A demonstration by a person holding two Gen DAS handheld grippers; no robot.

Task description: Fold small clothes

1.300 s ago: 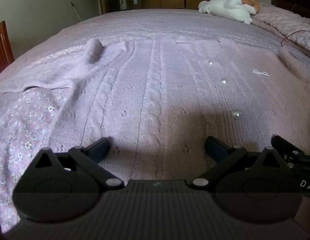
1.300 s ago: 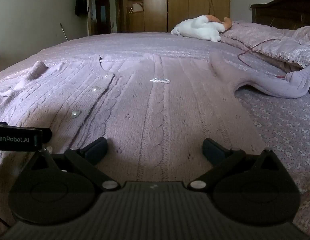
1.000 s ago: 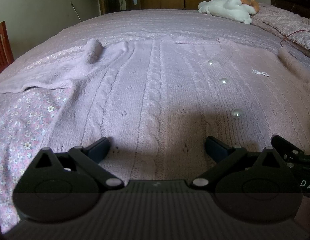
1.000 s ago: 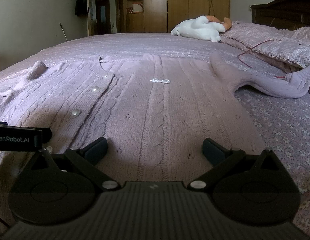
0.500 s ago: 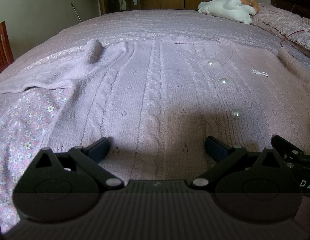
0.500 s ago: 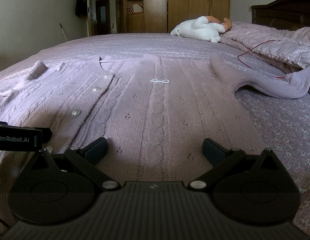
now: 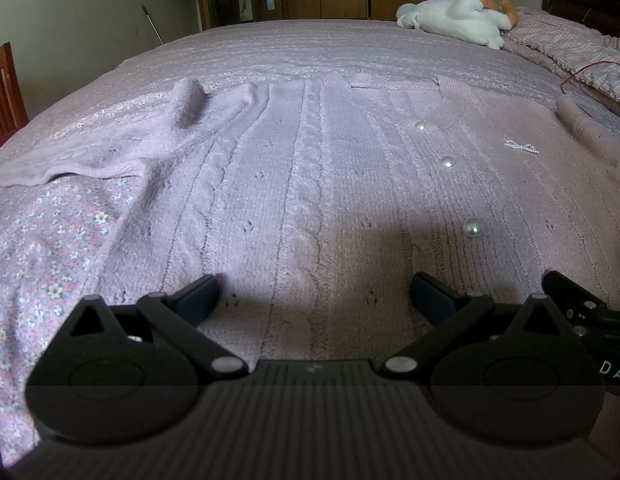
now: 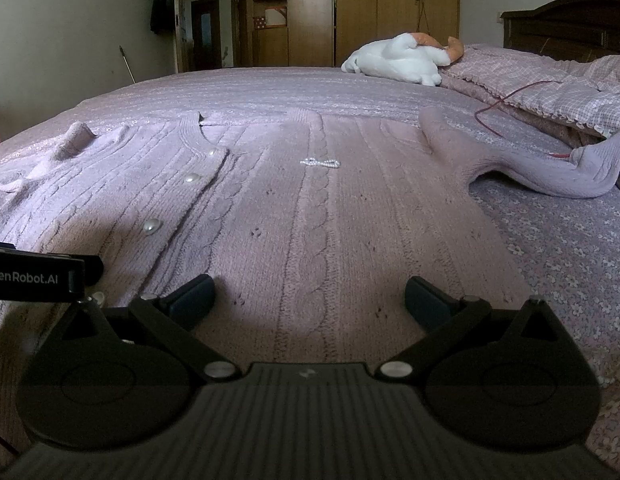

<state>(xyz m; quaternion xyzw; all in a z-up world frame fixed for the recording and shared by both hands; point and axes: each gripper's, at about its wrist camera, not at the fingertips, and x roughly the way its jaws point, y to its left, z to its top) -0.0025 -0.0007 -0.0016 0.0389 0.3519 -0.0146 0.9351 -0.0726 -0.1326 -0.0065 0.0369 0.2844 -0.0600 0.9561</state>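
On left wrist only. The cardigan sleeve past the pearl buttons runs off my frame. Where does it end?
Observer: The sleeve stretches sideways over the floral sheet, and its cuff tips up against the checked quilt.
Operator: Right gripper state? I only see its edge.
Observer: The right gripper is open and empty, fingers spread low over the cardigan near its hem.

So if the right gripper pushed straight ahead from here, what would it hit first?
Probably the lilac cardigan itself: the open right gripper sits low over its hem, cable panel ahead. Further on lies the bead bow; depth is unclear.
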